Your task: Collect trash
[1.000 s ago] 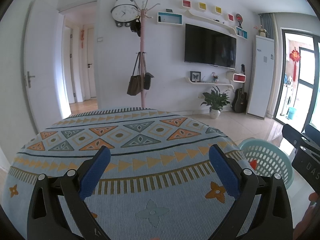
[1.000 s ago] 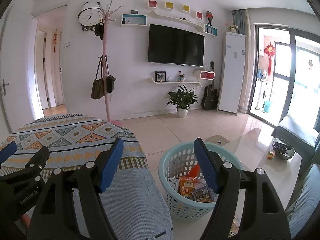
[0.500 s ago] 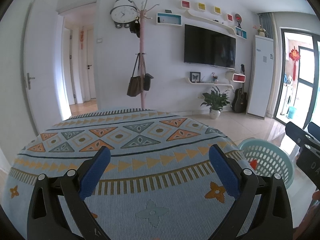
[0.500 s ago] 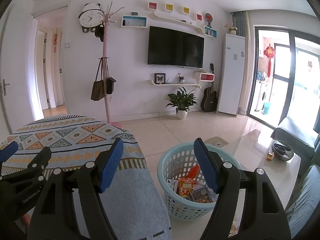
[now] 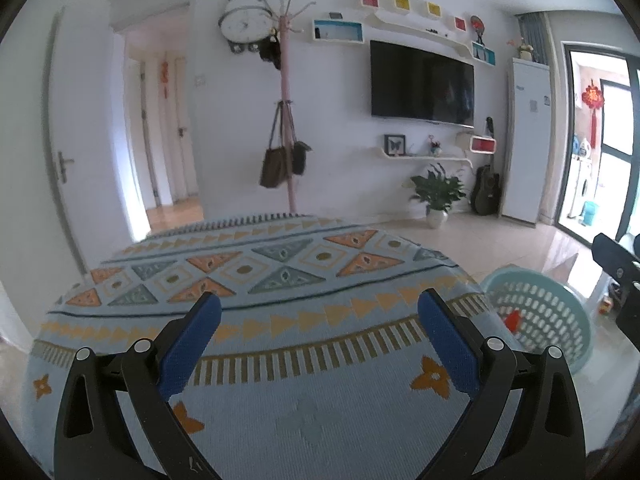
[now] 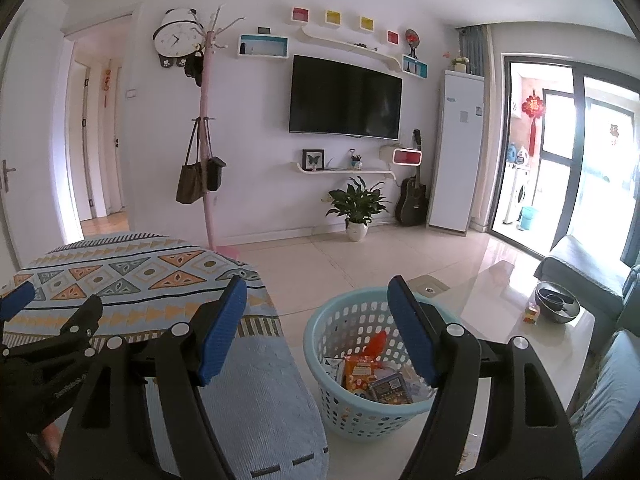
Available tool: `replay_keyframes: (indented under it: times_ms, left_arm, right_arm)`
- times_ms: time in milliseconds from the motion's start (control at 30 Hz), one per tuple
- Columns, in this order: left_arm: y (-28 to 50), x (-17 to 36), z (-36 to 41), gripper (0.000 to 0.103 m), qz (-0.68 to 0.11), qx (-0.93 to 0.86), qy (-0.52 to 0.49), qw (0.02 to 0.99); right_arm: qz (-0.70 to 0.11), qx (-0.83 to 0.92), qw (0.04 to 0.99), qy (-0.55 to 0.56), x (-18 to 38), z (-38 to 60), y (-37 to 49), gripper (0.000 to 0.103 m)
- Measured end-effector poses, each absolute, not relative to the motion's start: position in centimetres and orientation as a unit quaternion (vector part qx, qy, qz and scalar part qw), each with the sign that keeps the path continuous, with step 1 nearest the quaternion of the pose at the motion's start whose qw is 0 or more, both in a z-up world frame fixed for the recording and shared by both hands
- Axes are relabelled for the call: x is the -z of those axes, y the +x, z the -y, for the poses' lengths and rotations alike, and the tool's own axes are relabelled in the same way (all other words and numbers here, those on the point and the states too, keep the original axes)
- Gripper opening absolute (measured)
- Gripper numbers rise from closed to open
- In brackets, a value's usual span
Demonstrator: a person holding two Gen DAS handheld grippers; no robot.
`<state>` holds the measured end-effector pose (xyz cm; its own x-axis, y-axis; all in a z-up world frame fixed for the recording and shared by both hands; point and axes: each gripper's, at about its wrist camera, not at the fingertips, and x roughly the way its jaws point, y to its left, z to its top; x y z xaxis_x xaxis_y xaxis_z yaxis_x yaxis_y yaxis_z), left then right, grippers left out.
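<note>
The left hand-held gripper [image 5: 319, 338] hangs over a light-blue woven cloth with orange and grey triangle patterns [image 5: 256, 272] that covers a rounded tabletop. Its two blue-padded fingers [image 5: 188, 348] stand wide apart with nothing between them, so it is released and empty. No loose item shows on the cloth in front of it.

The right hand-held gripper [image 6: 316, 330] sits to the right of the cloth's edge, above the pale tiled floor [image 6: 360, 256]. Its blue pads [image 6: 412, 334] are also spread apart and grasp nothing; it is released. Seen between and below its fingers is a round light-blue plastic basket with a perforated wall [image 6: 360, 416], standing on the floor just beside the cloth-covered tabletop. The collected trash lies inside the basket: an orange snack packet [image 6: 362, 372], a dark printed packet [image 6: 390, 388] next to it, and some pale wrappers beneath, too small to tell apart. In the left wrist view the same basket [image 5: 544, 312] appears at the right, past the cloth's edge, with a red-orange scrap visible inside.

To the right of the basket is a glossy white low table [image 6: 520, 332] carrying a dark round bowl [image 6: 557, 302] and a small orange-red box [image 6: 532, 313] beside it.
</note>
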<state>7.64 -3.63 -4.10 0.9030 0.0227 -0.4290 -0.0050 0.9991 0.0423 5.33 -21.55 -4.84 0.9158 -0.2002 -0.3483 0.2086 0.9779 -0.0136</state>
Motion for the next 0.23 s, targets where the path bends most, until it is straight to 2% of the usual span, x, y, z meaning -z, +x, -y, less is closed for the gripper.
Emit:
replay_keyframes:
  times_ms: [233]
  left_arm:
    - [5.9, 2.5, 1.0, 0.096, -0.215, 0.014, -0.002, 0.976]
  right_arm:
    - [-0.175, 0.103, 0.979, 0.013, 3.9, 21.0, 4.7, 0.069]
